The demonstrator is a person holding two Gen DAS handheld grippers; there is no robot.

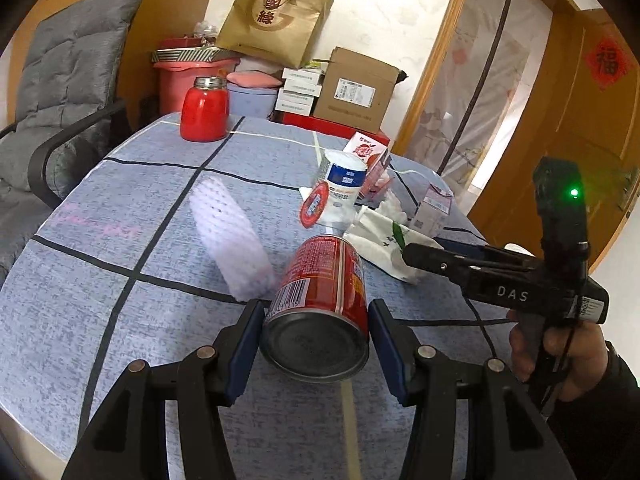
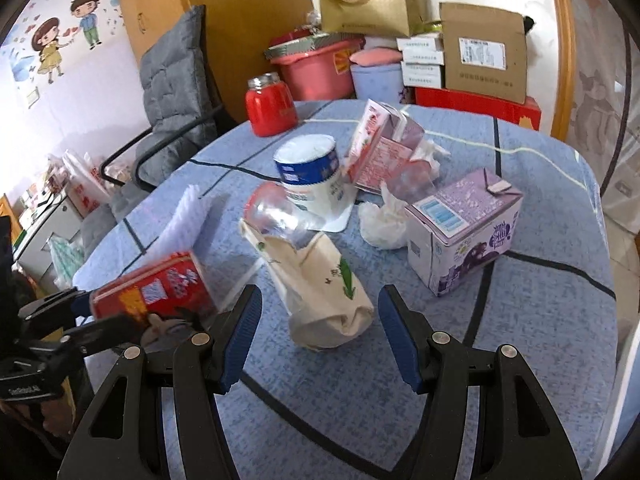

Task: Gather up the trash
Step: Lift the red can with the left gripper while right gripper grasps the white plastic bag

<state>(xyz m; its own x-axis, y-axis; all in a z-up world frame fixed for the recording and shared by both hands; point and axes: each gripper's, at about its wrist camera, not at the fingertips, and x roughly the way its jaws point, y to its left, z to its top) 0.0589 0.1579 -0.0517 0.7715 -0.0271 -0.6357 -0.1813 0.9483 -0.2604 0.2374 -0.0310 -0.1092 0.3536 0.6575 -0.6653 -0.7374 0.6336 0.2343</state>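
Two grippers, left fingers [image 1: 256,344] clamping red can [image 1: 324,292], right fingers [image 2: 394,340] spread around paper cup [image 2: 320,292].

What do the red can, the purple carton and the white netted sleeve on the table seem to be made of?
Red can: metal, likely tinplate or aluminium; its bare grey bottom has a dull sheen under a glossy printed label.
Purple carton: coated paperboard, with sharp folded edges and a smooth printed face.
White netted sleeve: probably soft foam mesh, matte, with an open lattice; motion blur leaves this uncertain.
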